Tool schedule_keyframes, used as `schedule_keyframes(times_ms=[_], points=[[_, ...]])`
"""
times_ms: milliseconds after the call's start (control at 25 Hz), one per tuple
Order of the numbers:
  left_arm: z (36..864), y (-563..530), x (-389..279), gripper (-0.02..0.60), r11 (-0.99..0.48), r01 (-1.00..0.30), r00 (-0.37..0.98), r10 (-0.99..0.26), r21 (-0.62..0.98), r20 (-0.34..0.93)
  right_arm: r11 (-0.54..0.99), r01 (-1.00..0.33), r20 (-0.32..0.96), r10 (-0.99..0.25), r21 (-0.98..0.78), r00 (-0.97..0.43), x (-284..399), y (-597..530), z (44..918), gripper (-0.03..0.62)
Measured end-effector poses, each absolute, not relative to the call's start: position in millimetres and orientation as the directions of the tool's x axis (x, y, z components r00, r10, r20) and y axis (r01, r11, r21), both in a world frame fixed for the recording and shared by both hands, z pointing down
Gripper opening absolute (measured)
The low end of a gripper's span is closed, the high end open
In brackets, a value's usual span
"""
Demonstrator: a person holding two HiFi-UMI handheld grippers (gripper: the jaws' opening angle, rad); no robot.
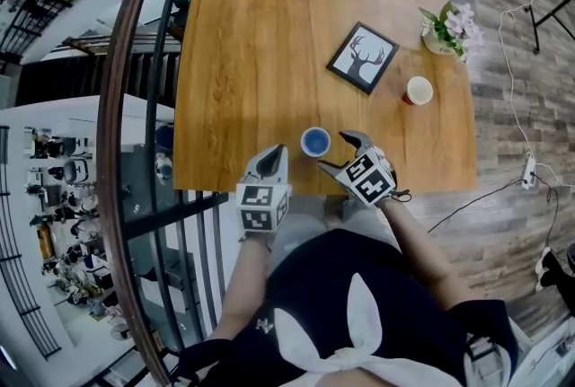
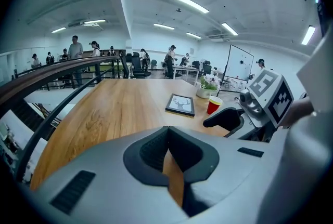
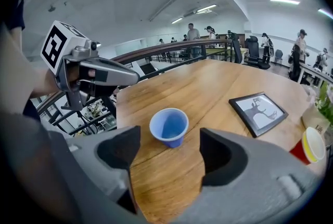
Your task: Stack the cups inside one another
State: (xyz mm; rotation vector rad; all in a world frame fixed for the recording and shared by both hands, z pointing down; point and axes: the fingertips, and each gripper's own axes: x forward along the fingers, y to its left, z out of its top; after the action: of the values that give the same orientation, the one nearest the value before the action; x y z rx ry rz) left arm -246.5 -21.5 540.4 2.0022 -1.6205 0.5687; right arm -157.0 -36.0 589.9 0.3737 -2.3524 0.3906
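Right hand-held gripper, jaws spread and empty, faces the blue cup by the worktop's near edge; centre them round its wall and close gently, while the left hand-held gripper sits clenched.

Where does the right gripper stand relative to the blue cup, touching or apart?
Apart. The right gripper view shows bare table between the blue cup and each jaw of the open right gripper.

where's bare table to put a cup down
Widest bare stretch: table's left half, frame to left edge. Also free: front right corner, nearer than the red cup. Crowded: frame, red cup, flowers far right; blue cup with left gripper and right gripper at front.
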Motion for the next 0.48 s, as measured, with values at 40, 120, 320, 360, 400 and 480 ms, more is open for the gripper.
schedule_keyframes(times_ms=[40, 120, 320, 360, 400, 480], points=[[541, -22, -248, 0.018, -0.174, -0.977, 0.212, -0.768, 0.121, 0.604, 0.912, -0.374, 0.696, -0.158, -0.169, -0.701, -159, -35, 590, 0.354], [542, -24, -251, 0.018, -0.184, -0.975, 0.224, -0.765, 0.127, 0.604, 0.911, -0.380, 0.702, -0.163, -0.163, -0.693, -164, -35, 592, 0.354], [547, -30, -258, 0.018, -0.207, -0.968, 0.249, -0.755, 0.140, 0.607, 0.905, -0.397, 0.719, -0.177, -0.149, -0.672, -174, -39, 599, 0.356], [548, -32, -259, 0.018, -0.211, -0.967, 0.254, -0.753, 0.143, 0.607, 0.905, -0.400, 0.722, -0.178, -0.147, -0.668, -175, -40, 600, 0.356], [548, -32, -260, 0.018, -0.215, -0.966, 0.259, -0.752, 0.145, 0.607, 0.905, -0.400, 0.726, -0.178, -0.144, -0.664, -177, -40, 601, 0.356], [550, -33, -263, 0.018, -0.221, -0.963, 0.267, -0.748, 0.151, 0.608, 0.906, -0.399, 0.735, -0.177, -0.137, -0.655, -180, -40, 604, 0.356]])
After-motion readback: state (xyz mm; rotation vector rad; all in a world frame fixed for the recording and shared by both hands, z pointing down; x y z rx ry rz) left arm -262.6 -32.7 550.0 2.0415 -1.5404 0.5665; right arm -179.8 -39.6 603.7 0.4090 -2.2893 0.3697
